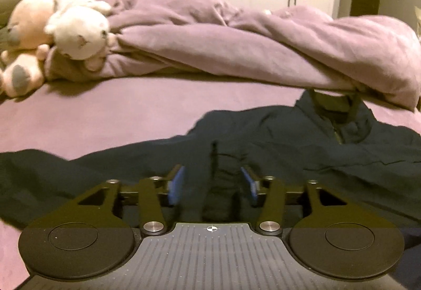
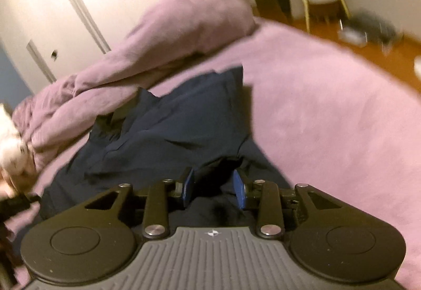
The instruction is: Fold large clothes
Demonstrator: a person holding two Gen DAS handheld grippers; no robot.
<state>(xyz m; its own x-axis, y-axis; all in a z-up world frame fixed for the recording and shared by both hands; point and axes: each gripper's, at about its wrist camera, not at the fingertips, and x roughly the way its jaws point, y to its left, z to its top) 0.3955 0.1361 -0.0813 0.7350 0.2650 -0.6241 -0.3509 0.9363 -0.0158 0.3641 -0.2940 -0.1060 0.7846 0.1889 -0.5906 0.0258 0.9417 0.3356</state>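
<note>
On the bed: bed [image 1: 110, 116], pink sheet.
Duvet: duvet [image 1: 236, 42] bunched at the far side.
Garment: dark garment [image 1: 276, 137] spread flat on the sheet, collar by the duvet.
Toys: plush toys [image 1: 65, 26] left.
Left gripper [image 1: 213, 184]: fingers apart, cloth lying loose between.
Right gripper [image 2: 213, 188]: fingers pinching a dark fold.

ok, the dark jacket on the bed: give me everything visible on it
The dark navy jacket looks like thin, matte woven fabric, rumpled and not yet folded. It lies spread on the purple bed sheet, collar end and a short zipper toward the bunched purple duvet, which partly overlaps the collar. One sleeve trails out to the left in the left wrist view. Fabric sits between the pads of both the left hand-held gripper and the right hand-held gripper; the left pads stand clear of it, and whether the right is gripping cannot be told.
</note>
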